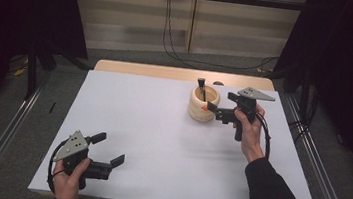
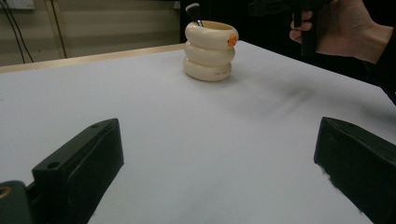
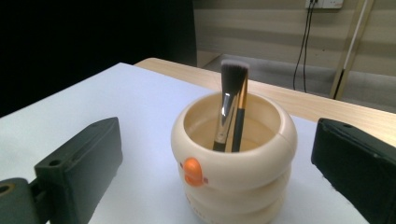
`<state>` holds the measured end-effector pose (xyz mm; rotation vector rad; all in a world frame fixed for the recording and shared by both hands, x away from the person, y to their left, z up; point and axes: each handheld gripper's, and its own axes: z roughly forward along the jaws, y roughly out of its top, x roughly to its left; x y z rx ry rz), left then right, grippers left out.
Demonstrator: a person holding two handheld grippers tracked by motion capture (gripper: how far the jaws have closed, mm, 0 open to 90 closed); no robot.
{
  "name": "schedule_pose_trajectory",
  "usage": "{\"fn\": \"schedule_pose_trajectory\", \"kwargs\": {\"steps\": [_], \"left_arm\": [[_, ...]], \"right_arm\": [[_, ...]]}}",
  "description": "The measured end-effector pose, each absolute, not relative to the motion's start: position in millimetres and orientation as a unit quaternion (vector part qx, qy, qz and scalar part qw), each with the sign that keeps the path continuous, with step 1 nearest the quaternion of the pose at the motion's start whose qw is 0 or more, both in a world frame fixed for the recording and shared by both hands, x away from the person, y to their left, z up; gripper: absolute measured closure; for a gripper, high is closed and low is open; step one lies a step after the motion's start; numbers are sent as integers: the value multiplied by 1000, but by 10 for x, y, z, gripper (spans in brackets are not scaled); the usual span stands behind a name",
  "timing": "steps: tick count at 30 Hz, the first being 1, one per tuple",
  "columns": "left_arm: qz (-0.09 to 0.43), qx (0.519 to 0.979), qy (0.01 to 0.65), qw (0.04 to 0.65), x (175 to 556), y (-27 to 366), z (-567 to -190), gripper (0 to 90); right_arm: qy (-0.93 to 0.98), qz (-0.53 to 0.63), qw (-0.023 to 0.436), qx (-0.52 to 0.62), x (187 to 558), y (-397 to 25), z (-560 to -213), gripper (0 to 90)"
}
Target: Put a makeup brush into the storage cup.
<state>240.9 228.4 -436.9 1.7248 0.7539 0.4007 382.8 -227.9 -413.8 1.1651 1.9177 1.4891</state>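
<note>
L gripper (image 1: 108,151) at near-left corner of tabletop (image 1: 149,141), held in L hand (image 1: 68,180), jaws wide, nothing betw them, well apart from the cup. In L gripper view both jaws frame bare white surface, cup (image 2: 210,50) far ahead.

R gripper (image 1: 215,110) at far right, held in R hand (image 1: 249,130), jaws wide and just beside the cup (image 1: 203,103), pointing at it. In R gripper view the cup (image 3: 233,163) sits betw the two jaws w/ gaps both sides, not touching as far as I can tell.

Cup: cream, 3 stacked rounded rings, open top, small orange knob (image 3: 192,165) on the top ring facing R gripper. Stands upright on tabletop, far-right of centre, near the back edge.

Inside: 2 brushes (image 3: 231,109), handles down, leaning together against the far-side rim. One w/ silver ferrule and dark flat-top bristles, the other w/ gold ferrule and dark handle; its head is hidden behind the first.

Count: 1 cup, 2 brushes, 2 grippers.

Beyond: wood strip (image 1: 142,69) at tabletop's back edge, cables (image 1: 171,38) on wall.
</note>
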Motion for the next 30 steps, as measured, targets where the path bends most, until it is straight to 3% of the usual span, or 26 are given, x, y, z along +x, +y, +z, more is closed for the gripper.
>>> {"fn": "schedule_pose_trajectory", "kwargs": {"steps": [30], "left_arm": [[185, 733, 323, 569, 2401, 2290, -4363, 18]], "right_arm": [[679, 528, 264, 436, 3211, -2584, -4211, 0]]}}
